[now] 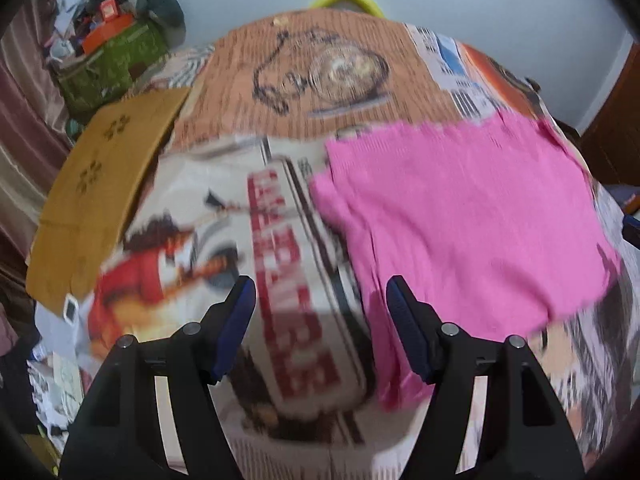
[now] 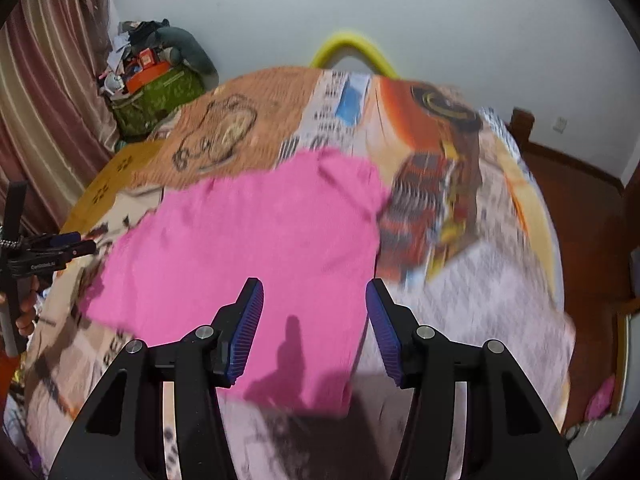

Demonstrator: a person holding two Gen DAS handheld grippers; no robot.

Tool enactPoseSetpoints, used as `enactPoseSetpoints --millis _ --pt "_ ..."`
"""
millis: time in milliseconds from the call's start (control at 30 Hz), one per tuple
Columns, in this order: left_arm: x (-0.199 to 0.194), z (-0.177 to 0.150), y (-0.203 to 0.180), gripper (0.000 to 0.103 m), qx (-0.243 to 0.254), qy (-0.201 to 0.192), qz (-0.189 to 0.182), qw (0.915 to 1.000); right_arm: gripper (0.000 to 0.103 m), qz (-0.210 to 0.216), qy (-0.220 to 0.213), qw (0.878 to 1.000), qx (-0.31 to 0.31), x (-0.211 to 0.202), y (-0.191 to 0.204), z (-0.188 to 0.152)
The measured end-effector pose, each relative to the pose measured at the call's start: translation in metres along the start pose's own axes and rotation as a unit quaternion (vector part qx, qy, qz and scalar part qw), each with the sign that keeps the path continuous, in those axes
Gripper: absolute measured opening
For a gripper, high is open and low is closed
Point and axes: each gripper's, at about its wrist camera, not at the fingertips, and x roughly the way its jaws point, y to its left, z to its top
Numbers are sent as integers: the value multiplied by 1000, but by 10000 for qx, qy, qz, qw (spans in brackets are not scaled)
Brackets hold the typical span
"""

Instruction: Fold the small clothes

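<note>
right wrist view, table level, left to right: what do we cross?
Left claw held at the left edge → flat mustard-yellow cardboard sheet → pink knit garment spread flat → orange-red truck print on the printed table covering → dark wooden floor.

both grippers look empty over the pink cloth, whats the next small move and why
Probably bring the right gripper down onto the near edge of the pink cloth and pinch it. Both grippers are open with nothing between the fingers, the left gripper sits off the cloth's side, and the cloth lies flat on the printed bedspread.
</note>
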Motion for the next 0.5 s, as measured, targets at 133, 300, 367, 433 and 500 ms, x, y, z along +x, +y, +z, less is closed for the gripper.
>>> enactPoseSetpoints --millis 133,300,367,433,500 --pt "-3 -28 -11 67 150 78 -119 9998 49 50 136 9997 203 0 -3 -29" --pt "6 -48 -32 35 297 347 -389 9982 49 158 206 9969 740 10 -16 -53" --pt "5 -48 -42 16 416 294 -456 9977 52 230 138 9964 806 10 -17 -53" --pt "4 -45 -50 7 432 310 -459 9975 48 322 159 9958 844 13 -16 -50" --pt "4 -43 -54 6 447 272 -421 9977 32 316 207 9968 709 16 -11 -47"
